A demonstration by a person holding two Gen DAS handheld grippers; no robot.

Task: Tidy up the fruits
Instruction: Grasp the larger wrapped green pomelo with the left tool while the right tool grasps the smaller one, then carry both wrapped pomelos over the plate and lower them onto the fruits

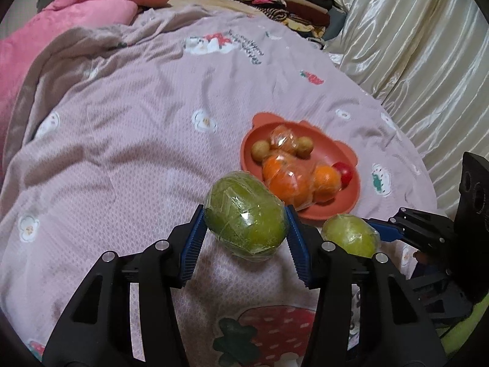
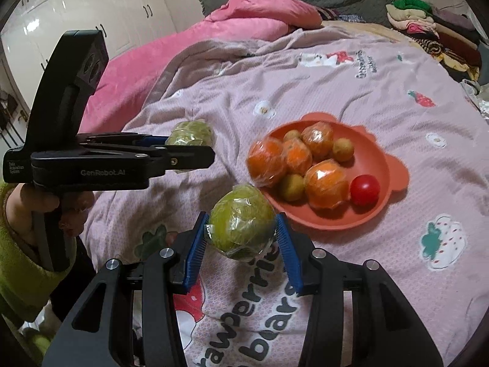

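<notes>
Two wrapped green fruits pinched: one in left gripper [image 1: 246, 229], one in right gripper [image 2: 241, 229], near plate [image 2: 382, 211].

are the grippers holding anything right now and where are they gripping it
Yes, each holds a wrapped green fruit across its middle, between the blue pads: the left hand-held gripper has one green fruit, the right hand-held gripper the other green fruit.

Your plate [image 2: 386, 165] is crowded: oranges [image 2: 327, 188] fill the left and middle, tomato [image 2: 364, 190] right. Bare rim strip nearest you. Blanket [image 1: 122, 153] left lies open.
</notes>
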